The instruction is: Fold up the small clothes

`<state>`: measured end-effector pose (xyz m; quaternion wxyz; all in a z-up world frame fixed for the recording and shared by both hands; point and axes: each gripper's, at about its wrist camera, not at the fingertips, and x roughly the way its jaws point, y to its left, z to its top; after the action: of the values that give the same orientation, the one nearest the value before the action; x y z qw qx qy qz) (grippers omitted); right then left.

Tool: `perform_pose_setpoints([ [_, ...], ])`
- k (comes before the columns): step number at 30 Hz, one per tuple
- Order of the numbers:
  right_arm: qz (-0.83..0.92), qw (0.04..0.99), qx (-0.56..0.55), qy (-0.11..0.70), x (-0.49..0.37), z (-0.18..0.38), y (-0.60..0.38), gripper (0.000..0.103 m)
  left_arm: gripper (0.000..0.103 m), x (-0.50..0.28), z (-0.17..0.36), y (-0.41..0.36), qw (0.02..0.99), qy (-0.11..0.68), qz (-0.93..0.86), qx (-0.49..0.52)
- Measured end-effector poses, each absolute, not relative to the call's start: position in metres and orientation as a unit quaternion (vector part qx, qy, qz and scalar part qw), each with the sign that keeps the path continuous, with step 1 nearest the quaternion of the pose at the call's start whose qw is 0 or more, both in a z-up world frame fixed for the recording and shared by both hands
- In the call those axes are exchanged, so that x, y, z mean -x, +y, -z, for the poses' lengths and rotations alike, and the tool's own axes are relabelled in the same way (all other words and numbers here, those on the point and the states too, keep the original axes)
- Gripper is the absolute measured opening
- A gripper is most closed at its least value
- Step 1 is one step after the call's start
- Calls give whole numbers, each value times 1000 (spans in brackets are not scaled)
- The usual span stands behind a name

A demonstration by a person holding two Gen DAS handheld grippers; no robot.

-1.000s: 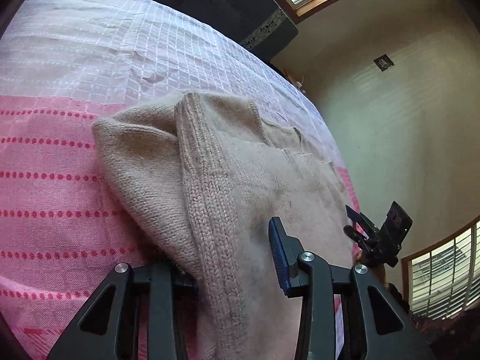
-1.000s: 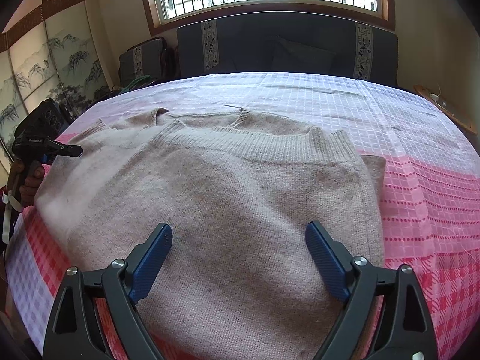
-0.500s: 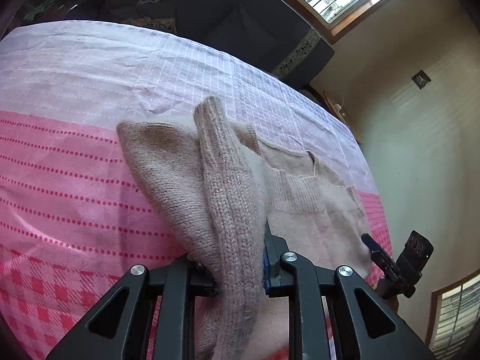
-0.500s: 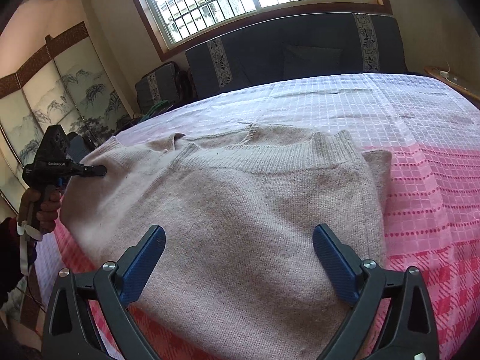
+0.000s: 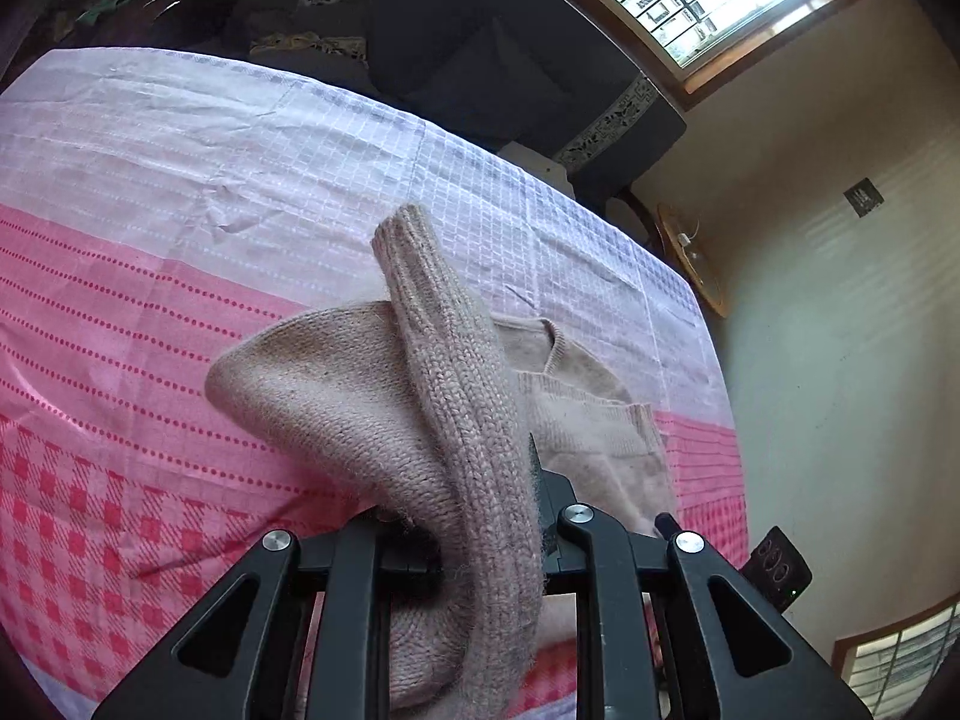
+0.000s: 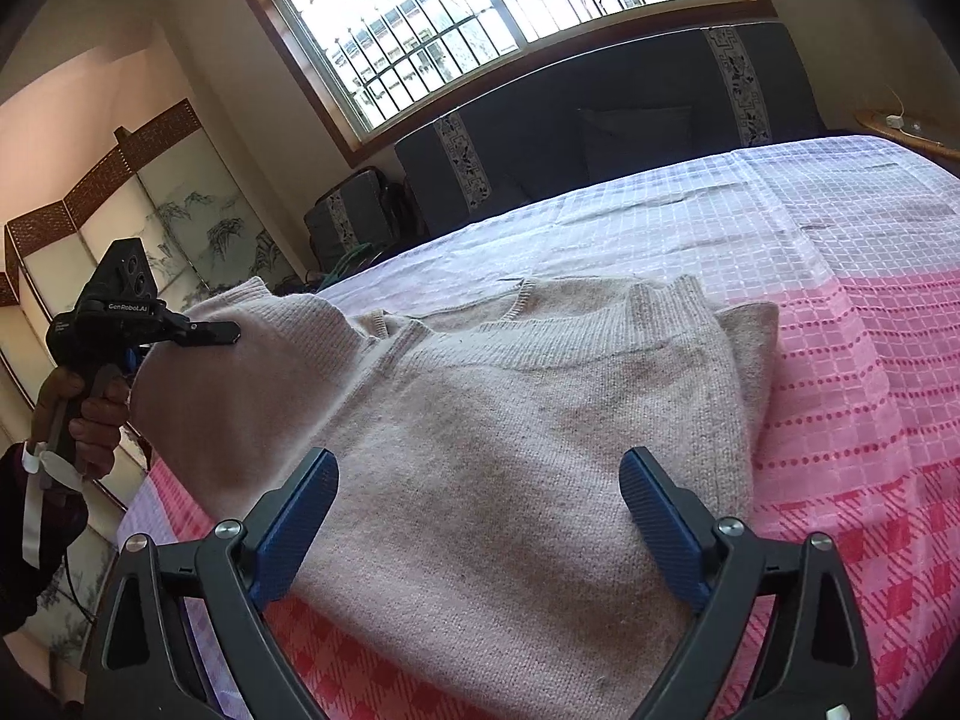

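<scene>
- Sweater (image 6: 510, 420): beige knit, lies on a bed (image 6: 840, 228) with a pink-and-white checked cover. Folded in part, neckline toward the far side, ribbed hem band across the top layer.
- Left gripper (image 5: 480, 546): clenched on the sweater's ribbed edge (image 5: 456, 396). Knit is bunched between the jaws and hides the pads. In the left wrist view the ribbed strip stands up from the jaws and the fabric beside it drapes down to the cover on the left.
- In the right wrist view the left gripper (image 6: 204, 333) sits at the left edge of the bed, held by a hand (image 6: 84, 414), with the sweater's left corner lifted clear of the cover. A white strap hangs at the wrist.
- Right gripper (image 6: 480, 516): released, jaws wide and just starting to close. Blue pads (image 6: 660, 534) hang over the near part of the sweater. Fabric lies below and between them, pads not pressing on it. Cannot tell if the tips touch the knit.
- Right side of the sweater lies flat, its folded edge on the pink part of the cover.
- Far side: dark headboard (image 6: 600, 114) with patterned strips, barred window (image 6: 480, 12) above it.
- Left: painted folding screen (image 6: 156, 222).
- Far right: small wooden table (image 6: 900, 126) with a white item on it.
</scene>
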<state>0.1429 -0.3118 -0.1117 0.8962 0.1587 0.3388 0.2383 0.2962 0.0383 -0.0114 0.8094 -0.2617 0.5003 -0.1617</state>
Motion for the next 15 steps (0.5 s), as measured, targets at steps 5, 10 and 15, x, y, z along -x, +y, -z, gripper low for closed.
perform_pose_setpoints([
  [5,-245,892,-181,333,-143,112,-320,94,19,-299,-1,-5,807,505,174,251],
  [10,-259,890,-181,329,-141,110,-320,94,19,-302,2,-48,796,517,182,258],
  [15,-280,880,-194,331,-142,111,-322,94,19,-303,8,-92,791,523,196,250],
])
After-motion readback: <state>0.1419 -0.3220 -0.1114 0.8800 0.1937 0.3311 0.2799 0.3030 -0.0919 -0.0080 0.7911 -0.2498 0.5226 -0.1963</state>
